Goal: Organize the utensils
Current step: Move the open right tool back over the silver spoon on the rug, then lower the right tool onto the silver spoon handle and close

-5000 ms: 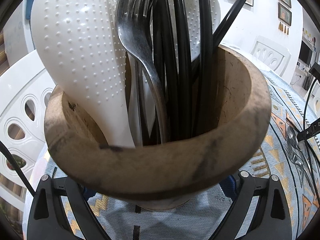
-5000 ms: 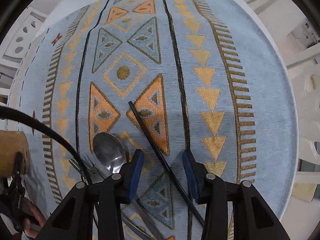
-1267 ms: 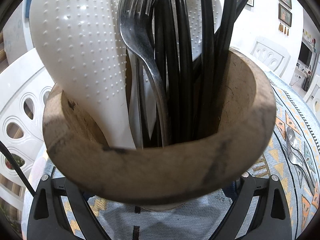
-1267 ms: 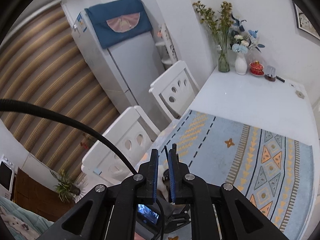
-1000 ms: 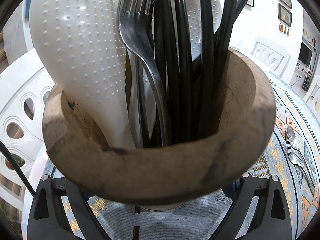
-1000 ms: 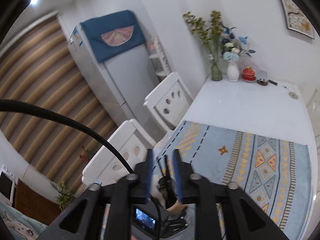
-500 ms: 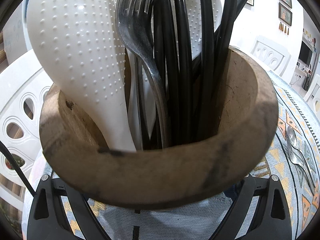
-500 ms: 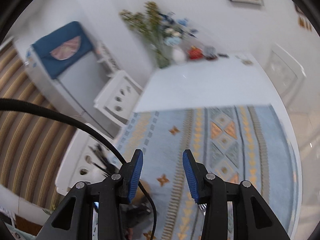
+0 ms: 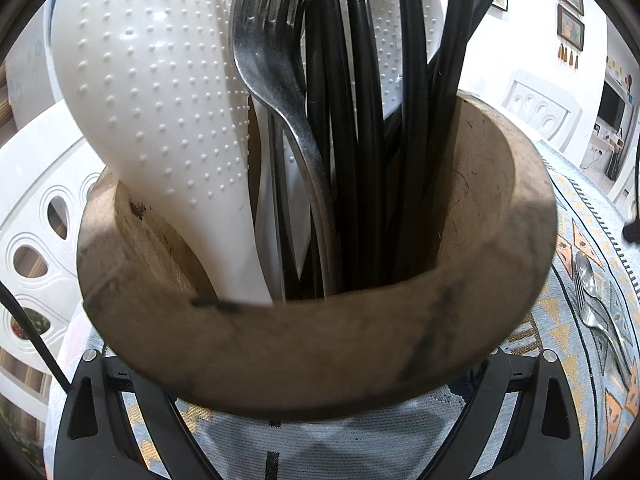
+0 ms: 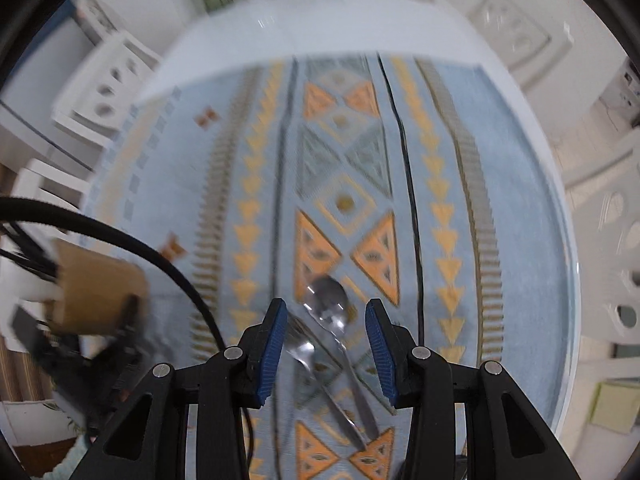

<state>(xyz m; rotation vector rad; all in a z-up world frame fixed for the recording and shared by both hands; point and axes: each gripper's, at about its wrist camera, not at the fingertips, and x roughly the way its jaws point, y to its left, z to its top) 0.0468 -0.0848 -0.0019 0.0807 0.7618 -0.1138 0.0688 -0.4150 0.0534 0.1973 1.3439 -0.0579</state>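
Right gripper (image 10: pixel 326 342) released above spoon (image 10: pixel 332 306) and fork (image 10: pixel 304 350) on patterned cloth (image 10: pixel 160 208). Left gripper (image 9: pixel 320 420) clenched around wooden holder (image 9: pixel 320 344).

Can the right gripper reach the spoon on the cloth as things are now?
Probably yes. The right gripper hangs above the spoon, jaws open and empty. Nothing lies between them; only the fork lies close beside it.

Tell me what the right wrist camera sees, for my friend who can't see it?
The right tool, jaws open and empty, hangs over a metal spoon and fork lying on a blue patterned cloth. A wooden holder sits blurred at the left.
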